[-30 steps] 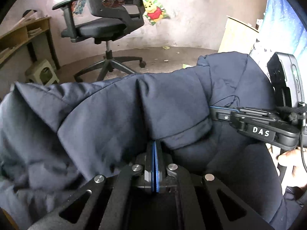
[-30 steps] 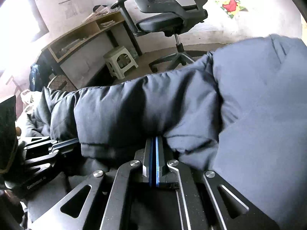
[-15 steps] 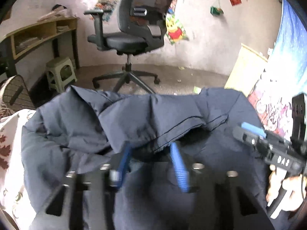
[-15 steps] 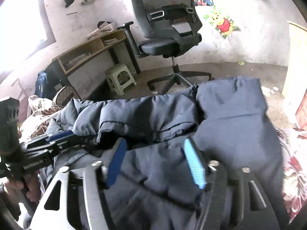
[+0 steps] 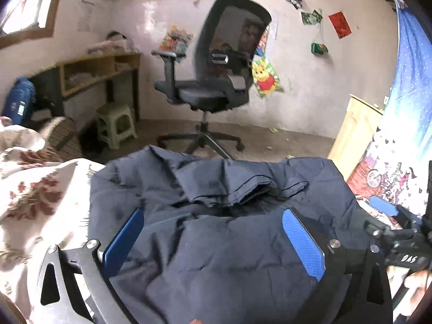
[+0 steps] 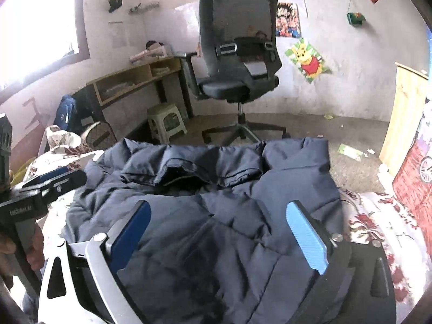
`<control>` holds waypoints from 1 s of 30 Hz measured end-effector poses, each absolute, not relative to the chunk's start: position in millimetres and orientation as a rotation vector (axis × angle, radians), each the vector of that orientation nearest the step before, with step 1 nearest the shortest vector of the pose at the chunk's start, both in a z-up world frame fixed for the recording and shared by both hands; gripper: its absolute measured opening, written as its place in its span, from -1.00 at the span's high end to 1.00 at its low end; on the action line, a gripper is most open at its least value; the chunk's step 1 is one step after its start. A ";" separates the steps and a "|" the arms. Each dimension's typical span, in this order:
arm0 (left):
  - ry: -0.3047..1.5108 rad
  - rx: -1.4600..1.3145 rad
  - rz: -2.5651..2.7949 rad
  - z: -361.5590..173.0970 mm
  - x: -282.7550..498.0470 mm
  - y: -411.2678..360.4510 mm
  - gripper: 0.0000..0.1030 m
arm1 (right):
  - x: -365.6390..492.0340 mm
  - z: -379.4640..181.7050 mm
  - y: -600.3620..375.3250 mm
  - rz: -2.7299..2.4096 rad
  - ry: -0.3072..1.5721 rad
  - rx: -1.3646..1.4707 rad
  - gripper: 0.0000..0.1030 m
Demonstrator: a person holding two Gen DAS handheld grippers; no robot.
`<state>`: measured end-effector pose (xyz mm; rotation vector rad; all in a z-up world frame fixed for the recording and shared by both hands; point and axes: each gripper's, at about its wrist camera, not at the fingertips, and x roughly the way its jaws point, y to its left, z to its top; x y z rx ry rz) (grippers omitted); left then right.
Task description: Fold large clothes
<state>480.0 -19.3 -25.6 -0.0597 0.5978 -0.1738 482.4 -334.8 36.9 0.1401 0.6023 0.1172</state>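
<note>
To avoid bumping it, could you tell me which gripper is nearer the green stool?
Left. The left gripper is open over the stool-side half of the jacket, with the stool ahead on the floor; the right gripper is over the far half.

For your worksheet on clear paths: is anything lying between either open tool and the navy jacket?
Nothing visible does. The left tool and right tool both hang open directly over the navy jacket, bare fabric between their fingers.
</note>
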 end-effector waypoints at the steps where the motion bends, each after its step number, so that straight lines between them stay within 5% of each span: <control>1: 0.584 -0.056 -0.171 -22.4 473.5 -17.4 -1.00 | 474.7 42.8 -334.9 0.113 0.590 0.139 -0.96; 30: 0.417 0.042 -0.084 56.6 261.0 20.3 -1.00 | 297.6 131.5 -315.0 0.149 0.462 0.078 -0.97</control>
